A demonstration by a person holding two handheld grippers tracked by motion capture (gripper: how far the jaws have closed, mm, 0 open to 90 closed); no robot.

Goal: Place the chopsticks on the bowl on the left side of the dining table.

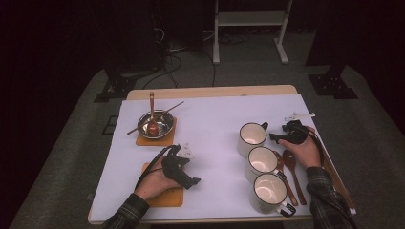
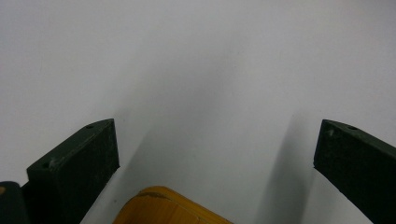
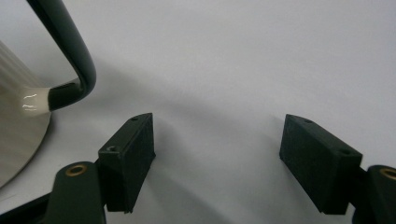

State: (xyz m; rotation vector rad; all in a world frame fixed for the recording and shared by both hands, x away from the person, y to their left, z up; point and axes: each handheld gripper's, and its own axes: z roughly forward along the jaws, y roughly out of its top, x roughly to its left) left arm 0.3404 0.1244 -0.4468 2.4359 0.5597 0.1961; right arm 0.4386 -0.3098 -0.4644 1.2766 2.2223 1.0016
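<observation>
Here, right gripper [image 1: 273, 137] beside mug [image 1: 251, 138].

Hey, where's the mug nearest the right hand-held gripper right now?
In the high view, the far mug stands right of centre on the white table cover, heading a row of three, its dark handle toward the right hand-held gripper.

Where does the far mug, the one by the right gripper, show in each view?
High view: far mug, right of centre, its handle toward the right gripper.
Left gripper view: white cover and a mat corner show here instead.
Right gripper view: top left, dark handle and white wall.
Shared landmark: the white table cover.
</observation>
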